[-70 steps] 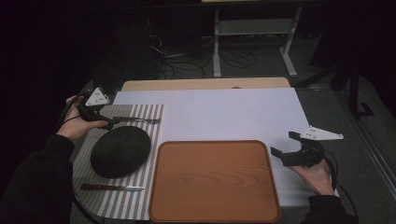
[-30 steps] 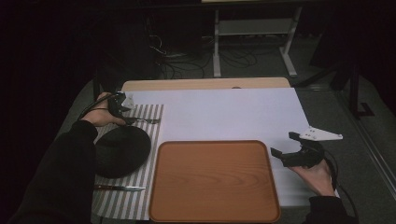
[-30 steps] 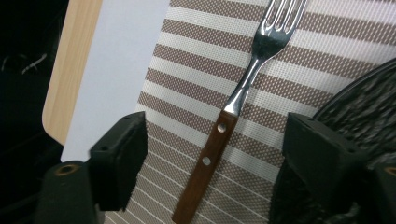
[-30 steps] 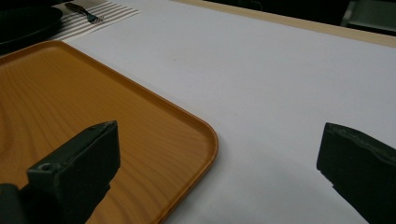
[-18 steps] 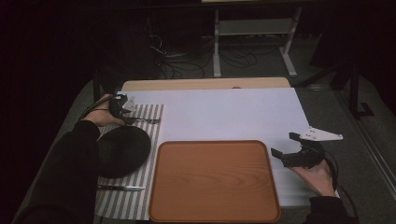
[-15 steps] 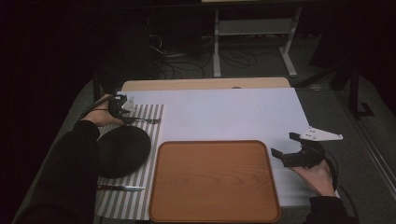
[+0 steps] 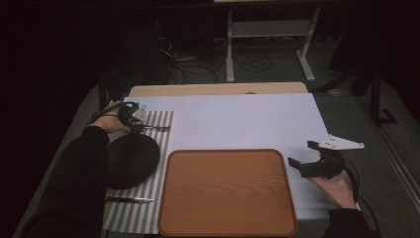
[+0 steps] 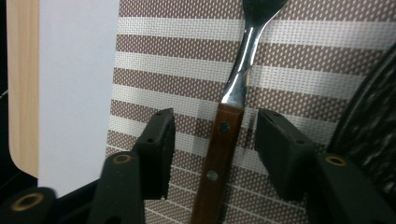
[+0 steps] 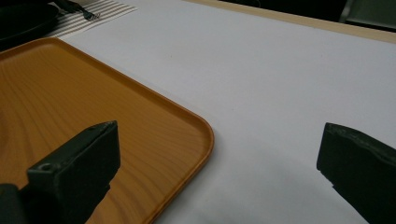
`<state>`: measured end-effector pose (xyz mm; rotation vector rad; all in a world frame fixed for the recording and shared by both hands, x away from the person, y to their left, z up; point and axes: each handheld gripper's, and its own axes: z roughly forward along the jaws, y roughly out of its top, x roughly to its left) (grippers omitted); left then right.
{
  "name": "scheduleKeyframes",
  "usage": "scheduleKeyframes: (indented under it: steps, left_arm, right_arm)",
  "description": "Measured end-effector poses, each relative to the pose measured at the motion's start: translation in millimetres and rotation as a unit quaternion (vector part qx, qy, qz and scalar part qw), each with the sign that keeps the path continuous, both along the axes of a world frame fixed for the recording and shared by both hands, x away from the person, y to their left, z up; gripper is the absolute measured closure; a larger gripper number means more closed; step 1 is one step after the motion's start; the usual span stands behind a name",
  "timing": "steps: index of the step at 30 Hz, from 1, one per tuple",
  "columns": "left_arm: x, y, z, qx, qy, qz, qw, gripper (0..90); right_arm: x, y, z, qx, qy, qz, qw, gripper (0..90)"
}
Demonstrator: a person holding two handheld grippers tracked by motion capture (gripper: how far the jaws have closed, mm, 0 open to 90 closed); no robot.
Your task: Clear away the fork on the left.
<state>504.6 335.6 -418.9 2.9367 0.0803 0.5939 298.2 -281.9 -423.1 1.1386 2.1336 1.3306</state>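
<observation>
At lower centre sits the wooden tray point(image 7: 228, 193); at right, the right gripper point(image 7: 308, 161) hovers with jaws spread wide. Upper left, the left gripper point(image 8: 212, 140) straddles the fork point(image 8: 224, 135) on the striped mat point(image 7: 161, 124), 2 jaws released, not touching.

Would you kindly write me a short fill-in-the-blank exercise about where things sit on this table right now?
1. The left hand-held gripper has its open jaws on either side of the wooden handle of a ____.
2. The fork lies on the ____ placemat.
3. The black plate sits to the ____ of the orange tray in the high view.

Missing words: fork; striped; left
</observation>
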Motion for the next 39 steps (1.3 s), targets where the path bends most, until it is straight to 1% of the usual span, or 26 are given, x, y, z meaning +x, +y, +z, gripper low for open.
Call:
scheduleKeyframes:
  steps: [2, 3, 7, 11, 13, 15, 17, 19, 22, 25, 27, 30, 32, 33, 35, 36, 39]
  left_arm:
    - [2.0, 0.2, -0.4, 0.008, 0.002, 0.001, 1.0, 53.6]
    - [2.7, 0.5, -0.6, 0.007, 0.005, 0.003, 1.0, 55.1]
    - [4.7, 2.7, -0.8, -0.005, 0.014, 0.01, 0.9998, 58.3]
    - [5.8, 3.6, -0.7, -0.01, 0.025, 0.011, 0.9996, 62.0]
    - [5.1, 2.8, -0.8, -0.007, 0.028, 0.011, 0.9995, 65.8]
    - [5.1, 2.2, -0.7, -0.004, 0.03, 0.01, 0.9995, 67.0]
    - [5.5, 0.4, -0.4, 0.004, 0.031, 0.005, 0.9995, 67.6]
    - [5.0, -2.3, -0.3, 0.013, 0.036, 0.009, 0.9992, 72.0]
    - [3.7, -6.5, -0.3, 0.025, 0.033, 0.019, 0.999, 73.3]
    - [3.2, -8.4, -0.3, 0.031, 0.033, 0.018, 0.9988, 75.0]
    - [2.3, -9.8, -0.1, 0.029, 0.034, 0.023, 0.9988, 76.3]
    - [0.8, -11.4, 0.9, 0.038, 0.03, 0.018, 0.9987, 76.4]
    - [-0.6, -11.8, 3.2, 0.038, 0.028, 0.02, 0.9987, 76.4]
    - [-2.0, -12.5, 4.9, 0.041, 0.029, 0.027, 0.9984, 76.5]
    - [-3.3, -13.8, 7.6, 0.05, 0.025, 0.028, 0.998, 76.5]
    - [-4.1, -14.7, 9.6, 0.052, 0.026, 0.03, 0.9978, 76.5]
    - [-6.2, -16.1, 16.1, 0.053, 0.023, 0.031, 0.9979, 76.6]
  right_arm:
    - [0.0, -0.4, 0.0, 0.001, 0.0, 0.0, 1.0, 0.0]
    - [0.1, -0.6, 0.0, 0.001, 0.0, 0.0, 1.0, 0.0]
    - [0.3, -0.8, 0.0, 0.0, 0.0, 0.0, 1.0, 0.0]
    - [0.6, -0.4, -0.3, 0.001, 0.001, 0.002, 1.0, 0.0]
    - [0.8, -0.1, -0.4, 0.001, 0.002, 0.003, 1.0, 0.0]
    - [1.1, 0.2, -0.6, 0.001, 0.003, 0.004, 1.0, 0.0]
    - [1.1, 0.0, -0.6, 0.001, 0.003, 0.003, 1.0, 0.0]
    - [1.0, -0.2, -0.5, 0.001, 0.003, 0.003, 1.0, 0.0]
    - [1.2, -0.3, -0.7, 0.002, 0.003, 0.003, 1.0, 0.0]
    - [1.0, -0.3, -0.3, 0.002, 0.002, 0.003, 1.0, 0.0]
    - [0.6, -0.6, 0.1, 0.002, 0.0, 0.003, 1.0, 0.0]
    - [0.6, -0.8, 0.1, 0.002, 0.001, 0.003, 1.0, 0.0]
    - [0.7, -0.7, 0.1, 0.002, 0.001, 0.002, 1.0, 0.0]
    - [0.7, -0.6, 0.1, 0.002, 0.0, 0.002, 1.0, 0.0]
    - [0.4, -0.6, 0.5, 0.001, 0.0, 0.002, 1.0, 0.0]
    - [0.4, -0.6, 0.8, 0.001, -0.001, 0.002, 1.0, 0.0]
    - [0.2, -0.8, 1.2, 0.002, -0.003, 0.002, 1.0, 0.0]
